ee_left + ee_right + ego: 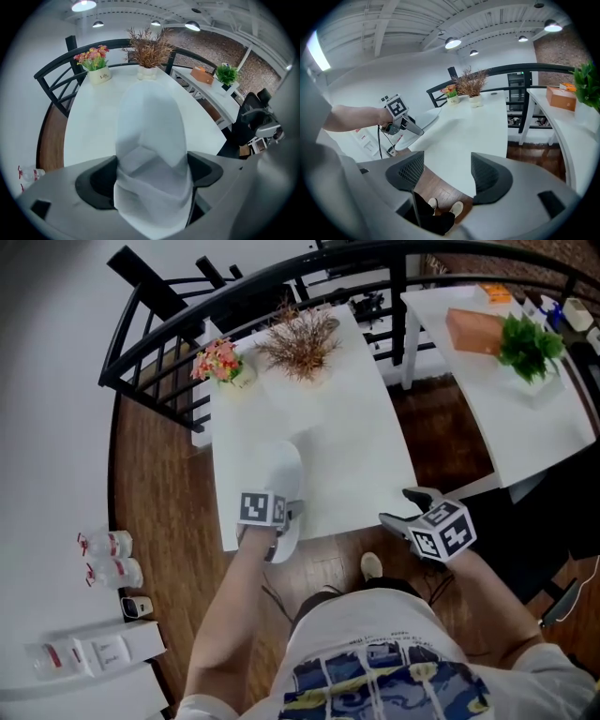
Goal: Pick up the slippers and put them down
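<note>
Slipper above table; flower pot, dried plant beyond.

Tabletop open; potted plants block far end.

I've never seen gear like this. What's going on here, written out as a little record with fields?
left tongs: shut on the white slipper, at the near edge of the white table
right tongs: open, nothing between them, near the table's front corner
far end of table: pink flowers in a pot, dried plant in a white pot
side table: green plant, orange box
</note>
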`<action>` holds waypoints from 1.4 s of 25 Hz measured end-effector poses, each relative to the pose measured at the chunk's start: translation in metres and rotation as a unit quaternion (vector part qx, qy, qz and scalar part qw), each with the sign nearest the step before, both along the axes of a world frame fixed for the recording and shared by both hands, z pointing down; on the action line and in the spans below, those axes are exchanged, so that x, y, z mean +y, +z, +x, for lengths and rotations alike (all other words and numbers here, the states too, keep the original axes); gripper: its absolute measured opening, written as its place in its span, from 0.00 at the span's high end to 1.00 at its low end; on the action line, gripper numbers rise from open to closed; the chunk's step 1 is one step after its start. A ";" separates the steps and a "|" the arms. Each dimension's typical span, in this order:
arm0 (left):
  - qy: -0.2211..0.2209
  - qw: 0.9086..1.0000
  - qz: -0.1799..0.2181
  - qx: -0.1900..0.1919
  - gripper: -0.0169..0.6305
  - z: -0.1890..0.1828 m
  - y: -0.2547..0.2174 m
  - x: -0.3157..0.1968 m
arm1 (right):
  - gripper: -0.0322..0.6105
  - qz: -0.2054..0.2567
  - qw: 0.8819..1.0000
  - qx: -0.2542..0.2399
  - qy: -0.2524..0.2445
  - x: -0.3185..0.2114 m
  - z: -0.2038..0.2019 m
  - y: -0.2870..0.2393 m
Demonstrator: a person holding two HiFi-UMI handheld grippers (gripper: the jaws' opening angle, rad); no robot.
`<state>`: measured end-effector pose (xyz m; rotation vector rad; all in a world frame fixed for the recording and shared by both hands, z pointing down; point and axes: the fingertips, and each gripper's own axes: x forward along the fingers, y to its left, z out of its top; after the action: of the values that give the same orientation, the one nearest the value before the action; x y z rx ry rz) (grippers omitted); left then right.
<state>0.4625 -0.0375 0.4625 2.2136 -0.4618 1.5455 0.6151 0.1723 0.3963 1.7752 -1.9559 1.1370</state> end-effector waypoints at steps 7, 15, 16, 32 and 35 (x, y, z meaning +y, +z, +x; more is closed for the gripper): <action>0.002 1.000 0.003 0.006 0.27 -0.024 -0.012 0.008 | 0.43 0.006 1.000 0.008 -0.022 -0.007 -0.021 0.002; 0.008 0.999 0.019 0.029 0.27 -0.075 -0.041 0.002 | 0.43 0.013 0.998 0.030 -0.053 -0.019 -0.075 -0.015; 0.005 0.999 0.019 0.034 0.27 -0.085 -0.044 0.001 | 0.43 0.014 0.998 0.033 -0.055 -0.021 -0.084 -0.018; -0.053 0.994 0.038 0.085 0.27 -0.356 -0.080 -0.033 | 0.43 0.011 0.990 0.070 -0.121 -0.061 -0.343 -0.048; -0.075 0.993 0.036 0.086 0.27 -0.420 -0.076 -0.038 | 0.43 0.009 0.987 0.076 -0.141 -0.067 -0.404 -0.047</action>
<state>0.0426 -0.0755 0.3860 2.2862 -0.6232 1.2675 0.2111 0.1050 0.3495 1.4834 -2.0479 0.8685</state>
